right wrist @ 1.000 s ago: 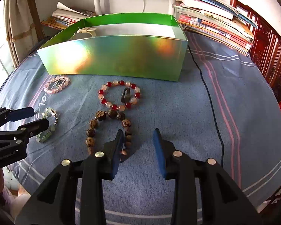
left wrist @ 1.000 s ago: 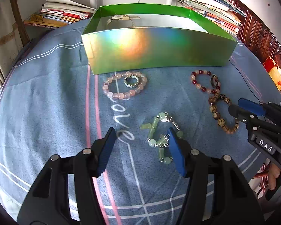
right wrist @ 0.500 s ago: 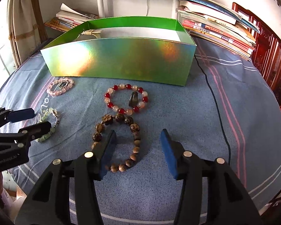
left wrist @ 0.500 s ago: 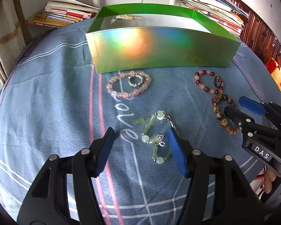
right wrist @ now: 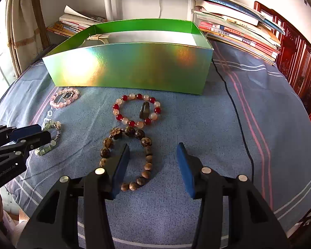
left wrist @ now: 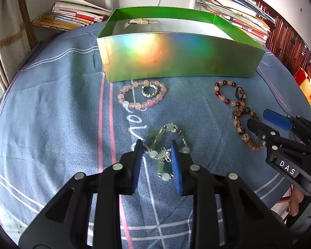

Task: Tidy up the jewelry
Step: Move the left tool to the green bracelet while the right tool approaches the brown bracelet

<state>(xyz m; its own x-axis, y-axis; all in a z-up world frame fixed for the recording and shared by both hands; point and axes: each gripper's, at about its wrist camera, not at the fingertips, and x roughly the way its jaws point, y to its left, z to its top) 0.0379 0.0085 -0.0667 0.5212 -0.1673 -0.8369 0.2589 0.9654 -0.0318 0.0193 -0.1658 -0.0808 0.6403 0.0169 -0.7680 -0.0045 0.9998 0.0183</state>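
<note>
A green bead bracelet (left wrist: 162,149) with silver links lies on the blue cloth. My left gripper (left wrist: 156,147) straddles it, jaws half closed and not pinching it. My right gripper (right wrist: 153,149) is open, low over the brown bead bracelet (right wrist: 144,155), whose right side lies between the jaws. A red and white bead bracelet (right wrist: 137,110) with a dark ring (right wrist: 144,110) inside lies beyond it. A pink bead bracelet (left wrist: 142,94) holds a silver ring (left wrist: 149,90). The shiny green box (left wrist: 176,56) stands open behind them, a pale item inside at its far left.
Stacks of books and magazines (right wrist: 238,33) lie behind and to the right of the box. A black cable (right wrist: 236,112) runs down the cloth on the right. A white stand post (right wrist: 112,4) rises behind the box. The table's front edge is near both grippers.
My left gripper moved forward over the green bracelet and its jaws narrowed around it. My right gripper opened wider and shifted so the brown bracelet lies between its jaws.
</note>
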